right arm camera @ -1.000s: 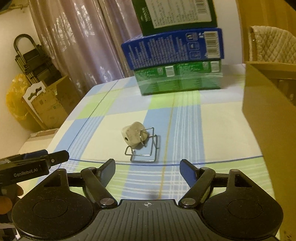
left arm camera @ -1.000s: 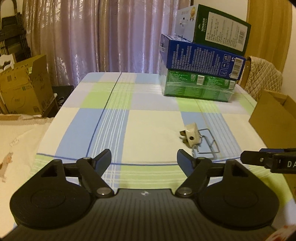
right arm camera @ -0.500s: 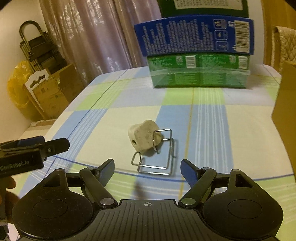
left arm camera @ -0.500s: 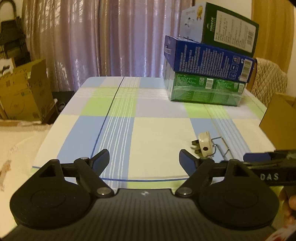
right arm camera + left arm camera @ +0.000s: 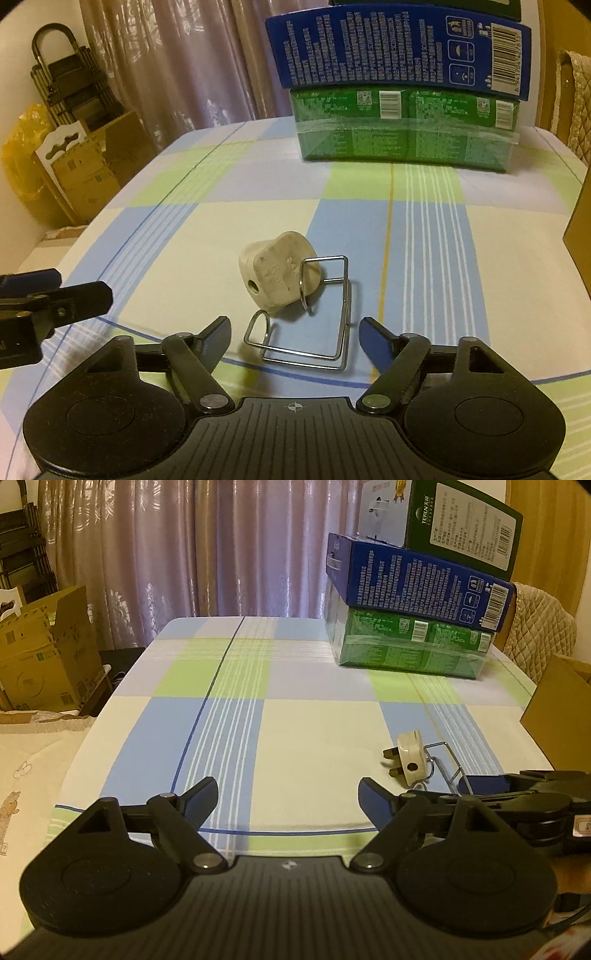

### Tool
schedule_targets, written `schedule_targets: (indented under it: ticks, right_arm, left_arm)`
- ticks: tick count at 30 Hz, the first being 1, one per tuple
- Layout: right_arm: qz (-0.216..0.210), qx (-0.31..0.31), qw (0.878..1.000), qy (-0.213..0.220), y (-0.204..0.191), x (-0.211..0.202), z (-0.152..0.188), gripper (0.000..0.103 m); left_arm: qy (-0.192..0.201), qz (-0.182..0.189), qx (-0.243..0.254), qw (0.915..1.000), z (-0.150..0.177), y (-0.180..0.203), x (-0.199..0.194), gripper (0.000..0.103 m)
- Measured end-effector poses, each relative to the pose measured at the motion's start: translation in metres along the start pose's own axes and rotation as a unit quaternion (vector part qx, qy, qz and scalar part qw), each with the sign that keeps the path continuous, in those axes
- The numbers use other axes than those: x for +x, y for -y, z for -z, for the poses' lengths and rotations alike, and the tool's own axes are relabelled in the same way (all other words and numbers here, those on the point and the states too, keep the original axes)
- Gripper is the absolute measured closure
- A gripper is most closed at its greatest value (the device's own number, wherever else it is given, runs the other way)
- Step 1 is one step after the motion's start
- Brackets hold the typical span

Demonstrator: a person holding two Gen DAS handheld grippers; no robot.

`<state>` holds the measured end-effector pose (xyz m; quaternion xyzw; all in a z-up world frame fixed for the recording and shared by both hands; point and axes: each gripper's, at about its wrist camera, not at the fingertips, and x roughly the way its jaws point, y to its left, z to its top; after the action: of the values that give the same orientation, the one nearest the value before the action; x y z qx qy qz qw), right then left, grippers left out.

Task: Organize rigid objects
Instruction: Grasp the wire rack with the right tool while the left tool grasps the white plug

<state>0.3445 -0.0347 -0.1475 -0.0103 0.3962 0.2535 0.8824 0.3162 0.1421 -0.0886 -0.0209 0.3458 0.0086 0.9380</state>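
A white plug [image 5: 273, 273] lies on the checked tablecloth [image 5: 424, 236], leaning against a bent wire rack [image 5: 301, 356]. My right gripper [image 5: 295, 328] hangs low over the cloth with its jaws closing. The near end of the rack sits between its fingertips, and the pads are not touching the wire. The left wrist view shows the plug [image 5: 408, 755] and the rack [image 5: 448, 755] at the right, with the right gripper [image 5: 480, 786] reaching in beside them. My left gripper [image 5: 288, 792] stands open over bare cloth with nothing between its fingers; the right wrist view catches it [image 5: 74, 288] at the left edge.
Three boxes, green, blue and dark green, are stacked [image 5: 413, 590] at the back right of the table. An open cardboard box [image 5: 554, 716] stands at the right edge, with a padded chair [image 5: 539, 627] behind it. More cardboard boxes [image 5: 44, 657] sit on the floor to the left.
My right gripper has come forward and down until the wire rack lies between its fingertips, and its jaws have narrowed. The left gripper shifted slightly early on, then held still.
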Motion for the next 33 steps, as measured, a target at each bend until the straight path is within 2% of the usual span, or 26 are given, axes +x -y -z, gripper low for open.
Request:
schedule_targets:
  ticks: [1, 4, 11, 19, 24, 30, 33]
  right_arm:
    - [0.005, -0.007, 1.0, 0.0, 0.0, 0.0, 0.0, 0.045]
    - [0.003, -0.012, 1.0, 0.0, 0.001, -0.002, -0.001, 0.051]
    - [0.025, -0.002, 1.0, -0.006, 0.015, -0.014, -0.007, 0.052]
    - [0.051, 0.034, 0.998, 0.008, 0.054, -0.031, -0.01, 0.052]
    - [0.063, 0.036, 0.997, 0.005, 0.068, -0.033, -0.008, 0.052]
    - [0.061, 0.05, 0.997, 0.007, 0.078, -0.036, -0.008, 0.052]
    - [0.059, 0.054, 0.997, 0.006, 0.08, -0.036, -0.007, 0.052]
  left_arm:
    - [0.0, -0.001, -0.002, 1.0, 0.0, -0.001, 0.0, 0.023]
    - [0.001, -0.001, -0.006, 1.0, -0.001, -0.004, 0.0, 0.023]
    - [-0.002, 0.014, 0.001, 0.9999, 0.001, 0.0, 0.002, 0.023]
    - [0.0, 0.05, 0.014, 0.9987, 0.001, 0.017, 0.015, 0.023]
    - [0.013, 0.063, 0.066, 0.9957, 0.0, 0.042, 0.027, 0.023]
    - [0.04, 0.083, 0.147, 0.9848, 0.0, 0.074, 0.042, 0.023]
    - [0.045, 0.077, 0.185, 0.9787, 0.0, 0.086, 0.051, 0.024]
